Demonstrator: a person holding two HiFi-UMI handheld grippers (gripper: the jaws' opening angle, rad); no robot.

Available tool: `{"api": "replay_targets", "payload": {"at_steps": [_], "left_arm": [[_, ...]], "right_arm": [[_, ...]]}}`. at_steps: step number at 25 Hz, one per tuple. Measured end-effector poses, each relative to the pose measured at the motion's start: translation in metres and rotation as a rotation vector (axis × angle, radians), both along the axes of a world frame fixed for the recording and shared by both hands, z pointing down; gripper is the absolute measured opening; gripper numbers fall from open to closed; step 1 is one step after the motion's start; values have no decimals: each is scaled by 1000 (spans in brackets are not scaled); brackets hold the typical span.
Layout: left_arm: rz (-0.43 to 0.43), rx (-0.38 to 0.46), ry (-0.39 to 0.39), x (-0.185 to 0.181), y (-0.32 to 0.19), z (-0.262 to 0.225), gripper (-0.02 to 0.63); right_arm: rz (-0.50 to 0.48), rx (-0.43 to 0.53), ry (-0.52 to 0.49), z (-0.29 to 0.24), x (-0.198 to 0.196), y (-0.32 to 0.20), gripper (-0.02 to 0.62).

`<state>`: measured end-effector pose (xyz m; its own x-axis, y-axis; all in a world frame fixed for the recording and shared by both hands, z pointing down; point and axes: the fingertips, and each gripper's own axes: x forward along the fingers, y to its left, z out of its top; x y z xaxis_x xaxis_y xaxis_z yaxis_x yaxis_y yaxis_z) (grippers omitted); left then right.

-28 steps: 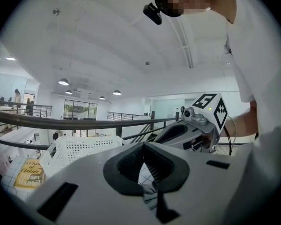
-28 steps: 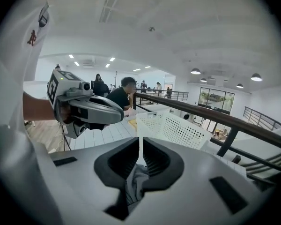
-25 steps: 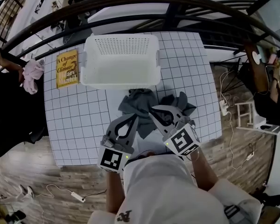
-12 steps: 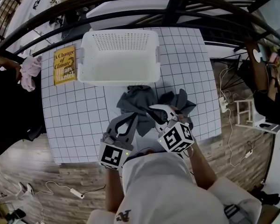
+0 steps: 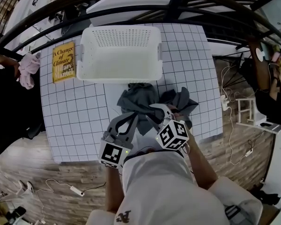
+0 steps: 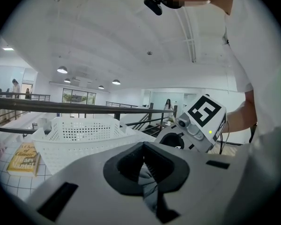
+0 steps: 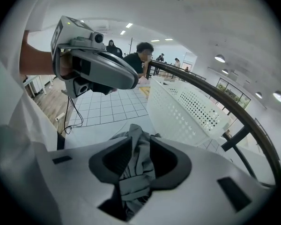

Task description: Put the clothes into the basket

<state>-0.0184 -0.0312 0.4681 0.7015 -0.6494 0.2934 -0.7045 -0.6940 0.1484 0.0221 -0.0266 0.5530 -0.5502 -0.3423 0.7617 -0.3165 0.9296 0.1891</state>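
- My left gripper [image 5: 132, 117] is pinched tight on the grey clothes [image 5: 139, 101], mid-frame, to haul them up to the basket [image 5: 119, 76].
- My right gripper [image 5: 155, 110] is opening, cloth loose between its jaws, probably to regrip.

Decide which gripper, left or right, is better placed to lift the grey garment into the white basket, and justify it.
Left. The left gripper has its jaws shut on the grey garment, whereas the right gripper has jaws opening, cloth loose between them. The basket lies just ahead.

The left gripper [image 5: 132, 117] covers part of the grey clothes [image 5: 139, 100]; the person's body [image 5: 164, 186] hides the surface's [image 5: 75, 125] edge at 6 o'clock.
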Motion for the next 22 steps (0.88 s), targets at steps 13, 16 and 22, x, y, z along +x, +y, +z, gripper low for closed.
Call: {"api": "replay_targets", "payload": {"at_steps": [13,16,22], "left_arm": [[7,-51,6,-2,1,20,5],[5,-60,9,-3,1,24,5],[3,-80,10,-3,0,30,5]], "right_arm": [[-70,-107,105,57,0,16,187],[-85,-128,120,66,-1,19,206],[-126,-154,168,89,-5,23,230]]}}
